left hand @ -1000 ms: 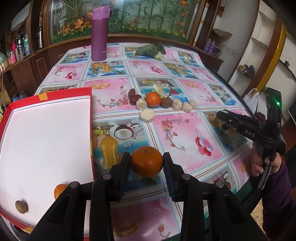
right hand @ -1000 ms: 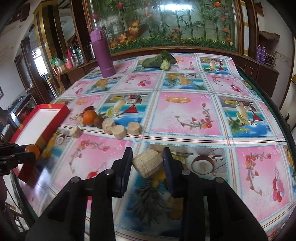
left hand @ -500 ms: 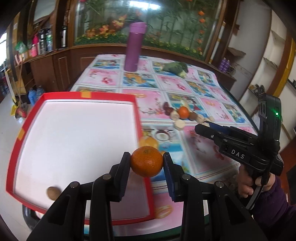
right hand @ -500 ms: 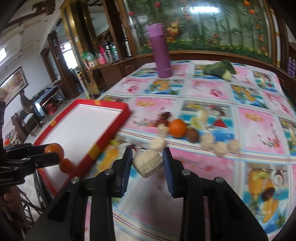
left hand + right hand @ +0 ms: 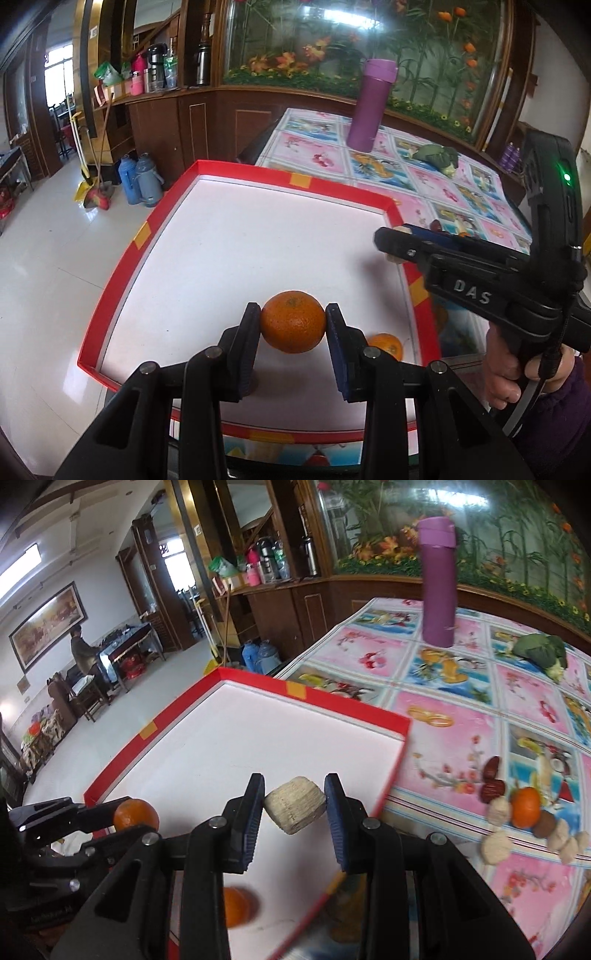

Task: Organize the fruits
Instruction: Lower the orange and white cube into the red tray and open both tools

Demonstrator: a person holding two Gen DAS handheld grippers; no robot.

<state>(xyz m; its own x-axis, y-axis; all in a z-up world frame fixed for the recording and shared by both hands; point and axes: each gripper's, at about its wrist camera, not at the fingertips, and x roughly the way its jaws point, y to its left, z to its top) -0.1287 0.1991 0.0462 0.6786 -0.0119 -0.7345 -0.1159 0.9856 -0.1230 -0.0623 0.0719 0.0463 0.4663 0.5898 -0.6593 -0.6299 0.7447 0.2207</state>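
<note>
My left gripper is shut on an orange tangerine, held above the white floor of the red-rimmed tray. A second tangerine lies in the tray beside my right finger. My right gripper is shut on a beige ridged chunk over the same tray; from the left wrist view it reaches in at the right. The left gripper with its tangerine shows at the lower left of the right wrist view. A tangerine lies in the tray below.
On the fruit-print tablecloth lies a cluster of a tangerine, red dates and several beige chunks. A purple flask and a green vegetable stand further back. The tray overhangs the table edge above the tiled floor.
Both grippers have swung left from over the tablecloth to above the tray, each still holding its item. The right gripper now reaches in over the tray's right rim.
</note>
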